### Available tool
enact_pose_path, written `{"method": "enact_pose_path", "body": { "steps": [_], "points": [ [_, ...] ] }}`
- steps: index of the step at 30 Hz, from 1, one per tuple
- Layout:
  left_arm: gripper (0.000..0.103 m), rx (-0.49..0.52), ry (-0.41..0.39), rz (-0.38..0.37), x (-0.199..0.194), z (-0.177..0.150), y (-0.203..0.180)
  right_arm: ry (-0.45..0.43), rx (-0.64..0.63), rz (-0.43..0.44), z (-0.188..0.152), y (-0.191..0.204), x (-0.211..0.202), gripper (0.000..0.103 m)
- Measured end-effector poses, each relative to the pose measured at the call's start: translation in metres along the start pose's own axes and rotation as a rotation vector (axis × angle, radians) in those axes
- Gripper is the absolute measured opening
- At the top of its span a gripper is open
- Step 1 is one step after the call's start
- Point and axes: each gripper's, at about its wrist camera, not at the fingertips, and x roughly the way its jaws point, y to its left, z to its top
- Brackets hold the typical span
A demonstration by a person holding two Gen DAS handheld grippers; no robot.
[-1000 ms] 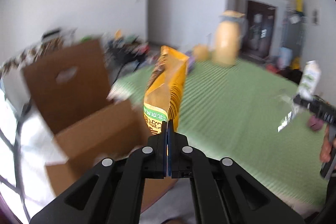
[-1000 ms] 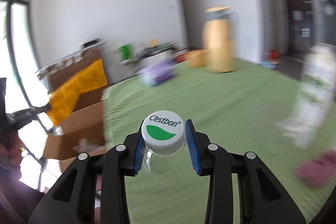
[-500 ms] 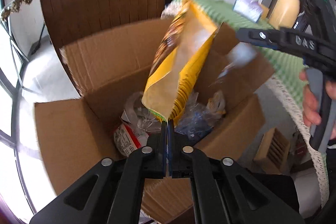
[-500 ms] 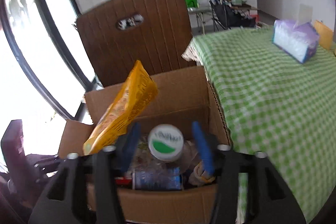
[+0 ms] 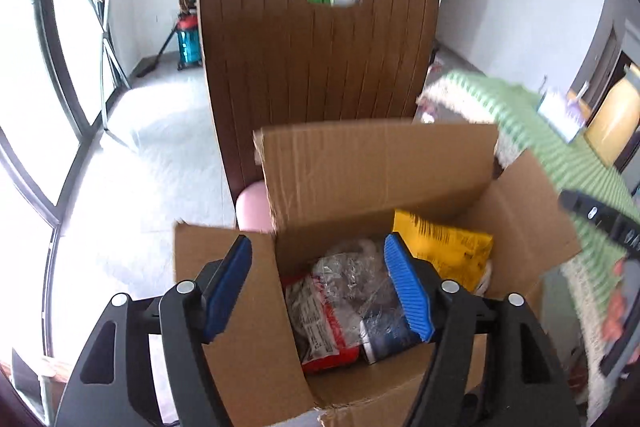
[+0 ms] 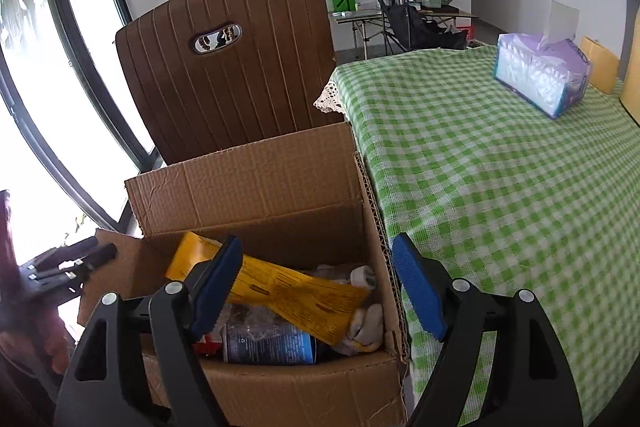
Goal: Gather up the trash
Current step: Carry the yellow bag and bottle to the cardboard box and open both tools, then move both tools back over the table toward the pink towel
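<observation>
Centrally, an open cardboard box (image 6: 260, 195) serves as the landmark. To its right, touching its side, stands a counter (image 6: 500, 187) covered with a green-and-white checked cloth. Directly behind the box rises the back of a brown slatted chair (image 6: 224, 83). On the counter, well beyond the box, sits a purple tissue pack (image 6: 540, 71).

Inside the box, a yellow snack bag (image 6: 288, 291) lies slanted on top of the other trash. Under it lies a clear plastic bottle with a blue label (image 6: 268, 343), its white cap (image 6: 362, 277) near the box's right wall. A red-and-white wrapper (image 5: 320, 323) and crumpled clear plastic (image 5: 352, 267) lie beside them.

Above the box, the left gripper (image 5: 318, 291) has just been opening; its blue pads stand apart with nothing between them. The right gripper (image 6: 318, 291), over the box's right edge, has also just been opening and holds nothing.
</observation>
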Motion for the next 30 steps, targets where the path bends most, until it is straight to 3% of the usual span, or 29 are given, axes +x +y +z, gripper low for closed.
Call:
{"method": "enact_pose_path", "body": {
  "steps": [6,9,14,16,21,25,30],
  "points": [
    [0.067,0.062,-0.070,-0.010,-0.045,-0.002,-0.024,-0.014,-0.032,0.002,-0.005,0.005,-0.030,0.074],
    [0.072,0.097,-0.136,-0.044,-0.068,-0.013,-0.046,-0.083,-0.032,-0.008,-0.015,0.000,-0.074,0.074],
    [0.082,0.184,-0.230,-0.140,-0.105,-0.034,-0.109,-0.217,-0.004,-0.104,-0.049,-0.029,-0.165,0.074],
    [0.089,0.211,-0.257,-0.188,-0.114,-0.043,-0.138,-0.267,0.019,-0.177,-0.074,-0.050,-0.206,0.074],
    [0.092,0.338,-0.264,-0.360,-0.134,-0.077,-0.232,-0.361,0.109,-0.378,-0.143,-0.111,-0.300,0.075],
    [0.092,0.449,-0.234,-0.509,-0.148,-0.111,-0.318,-0.353,0.270,-0.616,-0.212,-0.178,-0.373,0.078],
    [0.094,0.637,-0.187,-0.711,-0.170,-0.166,-0.429,-0.343,0.494,-0.814,-0.291,-0.249,-0.445,0.078]
  ]
}}
